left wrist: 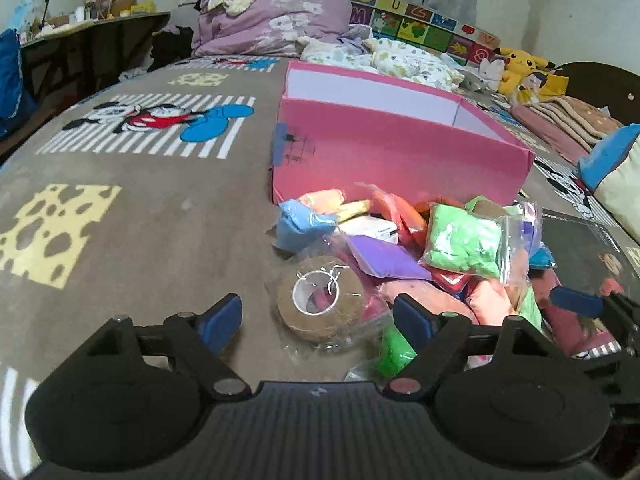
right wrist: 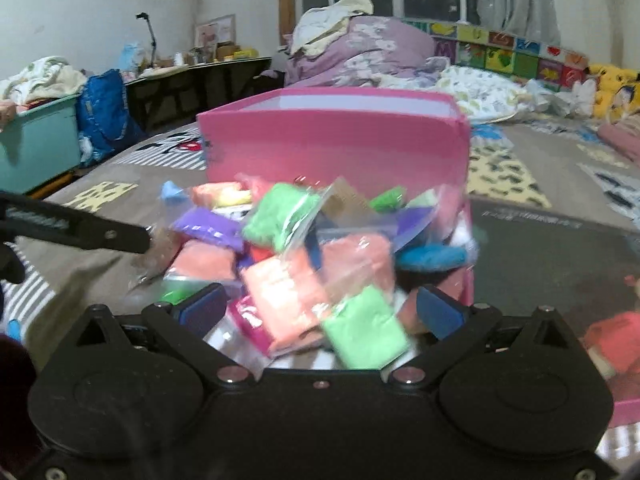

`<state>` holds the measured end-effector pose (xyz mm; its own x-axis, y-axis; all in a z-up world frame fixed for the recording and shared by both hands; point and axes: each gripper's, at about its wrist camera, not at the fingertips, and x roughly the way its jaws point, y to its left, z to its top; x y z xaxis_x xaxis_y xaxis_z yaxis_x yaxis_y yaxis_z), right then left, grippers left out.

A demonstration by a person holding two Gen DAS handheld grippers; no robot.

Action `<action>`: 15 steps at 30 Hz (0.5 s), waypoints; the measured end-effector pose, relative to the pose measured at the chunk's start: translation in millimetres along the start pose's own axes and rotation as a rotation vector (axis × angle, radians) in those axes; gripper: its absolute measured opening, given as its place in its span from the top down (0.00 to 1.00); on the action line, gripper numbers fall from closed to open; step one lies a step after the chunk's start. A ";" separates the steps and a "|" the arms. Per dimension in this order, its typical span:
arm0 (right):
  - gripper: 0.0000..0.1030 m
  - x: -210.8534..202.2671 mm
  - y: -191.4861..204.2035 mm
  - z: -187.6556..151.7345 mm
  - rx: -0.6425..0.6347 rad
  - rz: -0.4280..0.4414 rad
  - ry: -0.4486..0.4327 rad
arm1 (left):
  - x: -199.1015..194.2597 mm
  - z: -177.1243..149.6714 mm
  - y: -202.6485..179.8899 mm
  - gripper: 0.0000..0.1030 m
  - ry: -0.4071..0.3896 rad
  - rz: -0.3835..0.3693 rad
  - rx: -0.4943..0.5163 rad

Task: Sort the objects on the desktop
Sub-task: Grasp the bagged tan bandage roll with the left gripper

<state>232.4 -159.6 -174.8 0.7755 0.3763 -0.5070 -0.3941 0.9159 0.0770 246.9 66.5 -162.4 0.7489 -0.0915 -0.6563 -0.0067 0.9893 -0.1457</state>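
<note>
Left gripper [left wrist: 318, 318] open around tape roll [left wrist: 320, 304] lying flat on bed, hole up, pink box [left wrist: 400, 148] straight behind; right gripper [right wrist: 320, 312] open too, over clay bags [right wrist: 288, 276].

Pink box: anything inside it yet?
Only bare white inner walls show above the pink box's rim; its floor is hidden behind the front wall, so contents can't be confirmed. The clay bags and tape roll lie outside, in front of it.

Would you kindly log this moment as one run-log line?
left gripper: open over tape roll | right gripper: open over clay bags | pink box: behind pile
</note>
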 end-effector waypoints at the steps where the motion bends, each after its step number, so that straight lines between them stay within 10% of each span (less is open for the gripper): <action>1: 0.01 0.4 0.8 -0.6 -0.002 0.012 -0.003 | 3.5 -0.8 0.3 0.20 0.004 0.001 -0.003; 4: 0.01 1.0 3.8 -0.7 -0.011 0.043 -0.025 | 13.4 -2.2 2.8 0.33 0.020 -0.002 -0.021; 15: 0.01 10.8 6.4 -3.5 -0.034 0.081 -0.065 | 26.4 4.8 15.8 0.33 0.030 -0.009 -0.141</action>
<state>236.6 -150.2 -182.8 0.7699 0.4585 -0.4438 -0.4727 0.8770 0.0862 269.7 80.2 -178.5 0.7292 -0.1056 -0.6761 -0.0951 0.9628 -0.2530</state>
